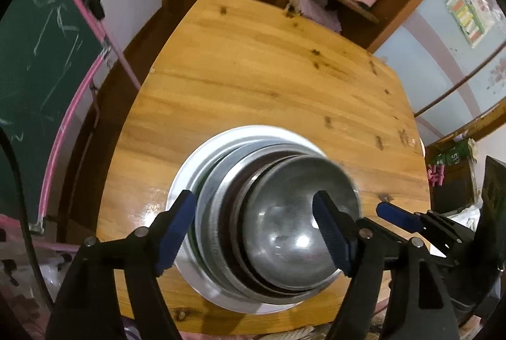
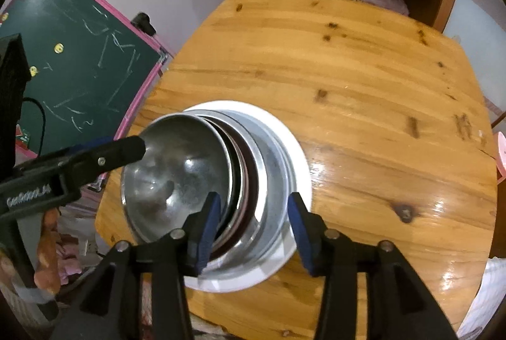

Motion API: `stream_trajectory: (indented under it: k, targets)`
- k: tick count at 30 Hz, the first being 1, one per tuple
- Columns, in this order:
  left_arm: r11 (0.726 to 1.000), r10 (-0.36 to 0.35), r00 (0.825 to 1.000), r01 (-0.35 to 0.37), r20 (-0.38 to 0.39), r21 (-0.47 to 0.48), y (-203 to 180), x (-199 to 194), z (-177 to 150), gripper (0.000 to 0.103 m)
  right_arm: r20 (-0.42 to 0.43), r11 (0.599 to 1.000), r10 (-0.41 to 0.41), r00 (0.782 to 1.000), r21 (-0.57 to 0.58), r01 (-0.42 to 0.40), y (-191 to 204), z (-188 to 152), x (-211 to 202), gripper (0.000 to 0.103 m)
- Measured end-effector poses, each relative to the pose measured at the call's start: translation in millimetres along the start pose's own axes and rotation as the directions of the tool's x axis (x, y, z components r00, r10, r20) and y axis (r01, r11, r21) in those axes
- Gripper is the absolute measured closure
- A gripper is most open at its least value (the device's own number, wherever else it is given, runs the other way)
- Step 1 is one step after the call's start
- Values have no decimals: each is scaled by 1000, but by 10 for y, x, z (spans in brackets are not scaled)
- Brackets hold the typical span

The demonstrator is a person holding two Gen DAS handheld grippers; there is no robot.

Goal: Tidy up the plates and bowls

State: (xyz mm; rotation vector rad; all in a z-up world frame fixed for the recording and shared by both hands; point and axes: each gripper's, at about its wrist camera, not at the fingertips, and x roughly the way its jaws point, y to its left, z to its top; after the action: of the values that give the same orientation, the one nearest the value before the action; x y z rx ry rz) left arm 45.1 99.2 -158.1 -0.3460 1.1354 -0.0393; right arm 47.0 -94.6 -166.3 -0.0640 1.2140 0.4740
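Beyond the stacked bowls (image 1: 278,226) a chalkboard (image 2: 79,55) stands; both grippers' jaws spread.

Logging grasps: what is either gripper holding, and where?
Nothing, it seems: left gripper and right gripper are both open over the shiny round steel bowl topping the metal plate stack.

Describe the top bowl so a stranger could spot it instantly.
On the wooden table stands one stack of dishes on a white plate. The top bowl is the shiny, round-bottomed steel one. Unlike the flatter pans beneath, it sits tilted and mirrors the room lights.
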Motion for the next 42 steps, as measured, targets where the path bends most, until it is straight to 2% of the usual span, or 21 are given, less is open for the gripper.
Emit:
stream_trajectory:
  k: [6,11,16,21,23,26,29,32,40,42]
  targets:
    - [997,1,999,-4,43,81,-279,-219,-54,19,101,999,-52,994,0,52,-38,-125,-447,58]
    - [991,-7,997,-4,82,135,-495,-421,-124,17,190,996,-94,977,21,92,-58,-232,-808,58]
    - [985,-14,994,-5,106,170,-698,-605,-238,15,240,993,-103,965,75,87,-111,-334,-1126,58]
    - [972,4,981,-49,192,231,-923,-889,-389,15,285,989,-119,951,113,90,-113,-457,-1375,58]
    - [969,9,974,-64,224,239,-981,-998,-423,15,307,986,-140,941,127,106,-108,-527,-1469,55]
    - [966,15,964,-82,266,244,-1057,-1138,-470,8,346,979,-182,920,156,135,-109,-607,-1590,45]
    - [961,29,951,-112,309,253,-1136,-1242,-517,1,362,975,-194,912,174,138,-120,-642,-1670,45]
    - [956,47,940,-140,338,258,-1200,-1304,-540,1,390,968,-237,890,176,180,-79,-667,-1774,44]
    - [961,55,933,-145,355,234,-1273,-1393,-559,1,413,953,-288,864,215,215,-85,-689,-1930,38]
    - [964,53,934,-140,354,225,-1278,-1410,-565,1,409,950,-296,864,224,219,-83,-702,-1931,36]
